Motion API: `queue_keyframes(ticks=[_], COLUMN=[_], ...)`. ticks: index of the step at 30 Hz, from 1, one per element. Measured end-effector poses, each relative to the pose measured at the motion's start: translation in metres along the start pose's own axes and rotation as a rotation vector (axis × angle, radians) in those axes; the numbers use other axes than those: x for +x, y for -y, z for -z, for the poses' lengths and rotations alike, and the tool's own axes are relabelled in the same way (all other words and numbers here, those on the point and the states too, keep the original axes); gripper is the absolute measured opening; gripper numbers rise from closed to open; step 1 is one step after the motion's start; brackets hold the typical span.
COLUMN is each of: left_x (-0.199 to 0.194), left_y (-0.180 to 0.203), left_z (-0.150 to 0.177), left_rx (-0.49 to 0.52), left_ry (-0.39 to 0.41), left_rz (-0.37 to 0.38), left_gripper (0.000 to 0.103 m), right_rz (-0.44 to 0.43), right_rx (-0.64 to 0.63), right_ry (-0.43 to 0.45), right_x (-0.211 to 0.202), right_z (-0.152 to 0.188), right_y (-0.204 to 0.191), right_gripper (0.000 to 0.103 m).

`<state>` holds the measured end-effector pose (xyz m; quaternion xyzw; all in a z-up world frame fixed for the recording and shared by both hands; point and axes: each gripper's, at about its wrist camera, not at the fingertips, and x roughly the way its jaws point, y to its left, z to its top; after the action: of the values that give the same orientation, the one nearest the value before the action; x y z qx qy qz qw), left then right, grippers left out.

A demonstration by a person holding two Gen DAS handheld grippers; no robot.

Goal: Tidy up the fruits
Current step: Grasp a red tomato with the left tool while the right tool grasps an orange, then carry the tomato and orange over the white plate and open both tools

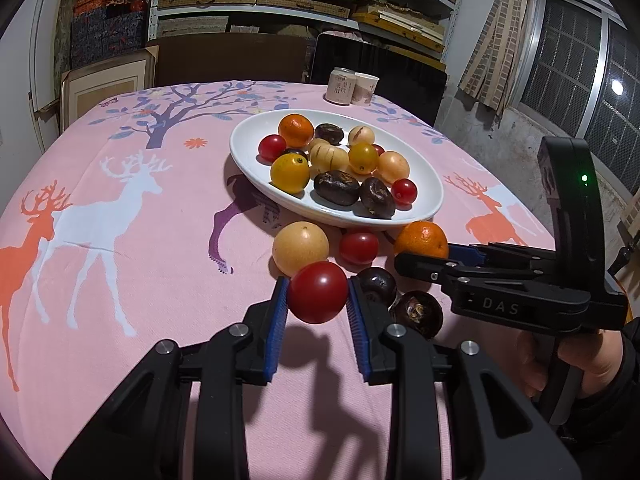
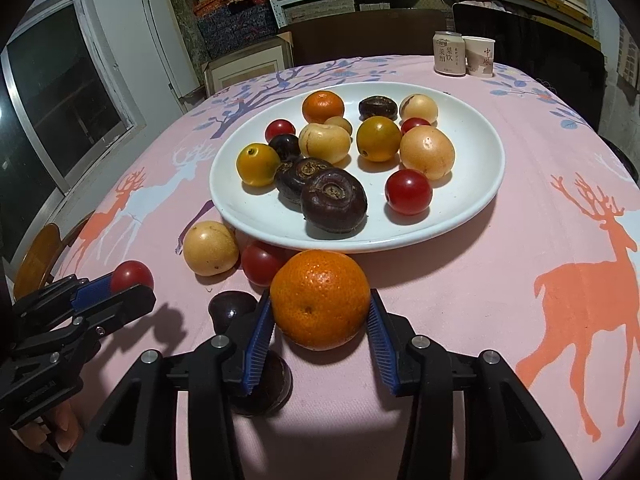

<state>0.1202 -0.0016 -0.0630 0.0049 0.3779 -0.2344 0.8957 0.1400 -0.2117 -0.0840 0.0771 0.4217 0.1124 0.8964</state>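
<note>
My left gripper (image 1: 318, 294) is shut on a red tomato (image 1: 317, 292), held just above the pink tablecloth; the right wrist view shows the same tomato (image 2: 132, 274) at the far left. My right gripper (image 2: 320, 310) has its blue pads against both sides of an orange (image 2: 320, 298) that sits on the cloth just in front of the white plate (image 2: 480, 184). The plate holds several mixed fruits. Loose on the cloth nearby lie a yellow round fruit (image 1: 300, 247), another red tomato (image 1: 359, 247) and two dark water chestnuts (image 1: 376, 286) (image 1: 416, 314).
A drink can (image 1: 340, 86) and a paper cup (image 1: 366, 88) stand at the table's far edge. Dark chair backs (image 1: 376, 68) rise behind them, with shelves of boxes beyond. A hand (image 1: 580, 364) grips the right tool at the right.
</note>
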Motion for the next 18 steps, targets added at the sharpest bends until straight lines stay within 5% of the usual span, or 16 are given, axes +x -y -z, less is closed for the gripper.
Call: queue_keyframes(ticks=[18], left_x=[0.000], left_y=[-0.001], left_z=[0.001], left_rx=[-0.013], left_ry=[0.004], left_rz=[-0.002], left_gripper=[0.028], right_rz=[-0.080], right_rx=[0.069], right_ry=[0.111], right_x=[-0.044], right_z=[0.016], right_y=[0.025], right_gripper=[0.046])
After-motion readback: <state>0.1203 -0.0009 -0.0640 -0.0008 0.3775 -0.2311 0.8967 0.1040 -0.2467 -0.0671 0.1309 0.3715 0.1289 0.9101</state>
